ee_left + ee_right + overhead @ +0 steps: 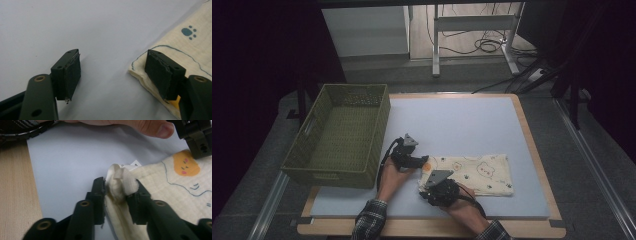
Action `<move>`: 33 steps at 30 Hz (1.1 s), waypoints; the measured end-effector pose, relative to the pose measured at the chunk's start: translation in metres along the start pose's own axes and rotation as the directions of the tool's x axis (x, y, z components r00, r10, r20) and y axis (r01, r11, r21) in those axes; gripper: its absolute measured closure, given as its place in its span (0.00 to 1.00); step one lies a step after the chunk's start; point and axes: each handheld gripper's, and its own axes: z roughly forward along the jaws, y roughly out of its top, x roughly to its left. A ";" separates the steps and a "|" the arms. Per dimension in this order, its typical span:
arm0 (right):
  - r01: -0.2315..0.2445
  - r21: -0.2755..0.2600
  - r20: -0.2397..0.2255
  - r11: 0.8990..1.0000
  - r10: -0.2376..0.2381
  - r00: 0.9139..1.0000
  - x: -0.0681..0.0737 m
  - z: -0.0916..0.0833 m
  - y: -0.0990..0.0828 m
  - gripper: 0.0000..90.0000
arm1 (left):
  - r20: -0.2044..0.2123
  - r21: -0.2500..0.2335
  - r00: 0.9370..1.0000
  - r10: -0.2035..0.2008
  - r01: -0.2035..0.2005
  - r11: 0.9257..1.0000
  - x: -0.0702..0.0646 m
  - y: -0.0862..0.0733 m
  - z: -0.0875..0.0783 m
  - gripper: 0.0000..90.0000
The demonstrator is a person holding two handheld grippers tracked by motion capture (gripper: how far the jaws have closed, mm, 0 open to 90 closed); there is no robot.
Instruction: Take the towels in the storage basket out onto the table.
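In the high view a folded cream cloth (472,173) printed with bears lies on the grey counter (462,125), lower centre-right of the frame, with a green woven basket (343,134) at the left. The right gripper (428,188) sits at the cloth's lower-left corner; the left gripper (424,161) is at its upper-left corner. The right gripper view shows what the high view cannot: its fingers (98,192) pinch a bunched fold of cloth (120,185). The left gripper view shows its fingers (71,72) spread, one resting on the cloth's (185,47) corner, the other over bare counter.
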 end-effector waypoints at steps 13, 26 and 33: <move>-0.060 -0.025 -0.038 0.998 0.059 0.998 -0.009 -0.003 -0.003 0.94 | 0.141 -0.029 0.990 0.018 -0.015 0.999 -0.005 -0.002 -0.004 0.96; -0.088 -0.118 -0.036 0.989 0.084 0.996 -0.017 -0.041 -0.003 0.94 | 0.161 -0.137 0.986 0.050 -0.028 0.990 -0.015 0.028 -0.021 0.96; -0.121 -0.142 -0.009 0.982 0.121 0.993 -0.027 -0.065 -0.017 0.94 | 0.167 -0.152 0.982 0.088 -0.063 0.986 -0.031 0.046 -0.015 0.96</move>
